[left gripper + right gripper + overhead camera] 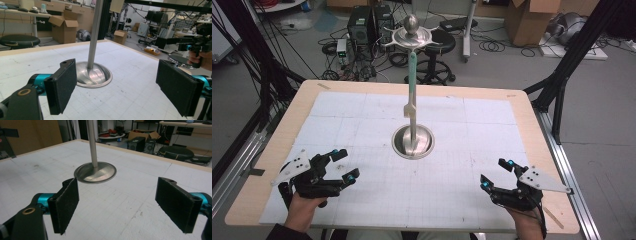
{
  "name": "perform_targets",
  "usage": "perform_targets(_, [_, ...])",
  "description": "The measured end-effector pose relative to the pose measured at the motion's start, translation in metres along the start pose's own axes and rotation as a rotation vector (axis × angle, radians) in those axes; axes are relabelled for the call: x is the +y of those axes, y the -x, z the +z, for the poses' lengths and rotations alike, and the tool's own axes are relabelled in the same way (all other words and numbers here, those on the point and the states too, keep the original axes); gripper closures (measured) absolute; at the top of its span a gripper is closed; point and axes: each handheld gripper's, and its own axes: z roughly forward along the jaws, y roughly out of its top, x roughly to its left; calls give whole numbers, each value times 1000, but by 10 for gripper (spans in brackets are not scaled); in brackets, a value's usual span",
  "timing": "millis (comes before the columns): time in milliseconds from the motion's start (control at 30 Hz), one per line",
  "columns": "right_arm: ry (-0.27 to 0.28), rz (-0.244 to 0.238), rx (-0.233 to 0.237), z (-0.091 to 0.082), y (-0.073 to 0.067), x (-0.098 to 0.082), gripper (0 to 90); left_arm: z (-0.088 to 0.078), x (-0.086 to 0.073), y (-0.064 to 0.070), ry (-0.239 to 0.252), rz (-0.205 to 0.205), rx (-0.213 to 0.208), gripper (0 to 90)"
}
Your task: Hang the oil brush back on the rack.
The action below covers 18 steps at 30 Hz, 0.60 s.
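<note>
High view, near edge: left gripper [343,165] and right gripper [496,173] rest low over the white gridded mat [362,125], one toward each near corner; jaws of both stand wide apart with nothing between them; a hand behind each. Left gripper view confirms it: black pads [62,83] spread, only bare mat between; right gripper view the same, pads [65,202] parted and empty. Mid-table: tall polished-metal stand with a round dished base [413,142], upright, well apart from both grippers; a pale green-handled tool [411,82] hangs along its pole, and a flat ringed top with a ball knob [411,31] sits above. Judgement: work hardly begun; nothing gripped, stand untouched; all of the approach, grasp and handling of stand or hanging tool remains.
</note>
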Motion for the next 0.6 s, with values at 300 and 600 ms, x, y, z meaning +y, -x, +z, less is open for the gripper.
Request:
perform_targets(300, [-4, 7, 6, 0, 0, 0, 177, -1, 0, 0, 0, -2, 0, 175])
perform_targets(600, [-1, 12, 3, 0, 1, 0, 177, 0, -1, -1, -4, -5, 1, 175])
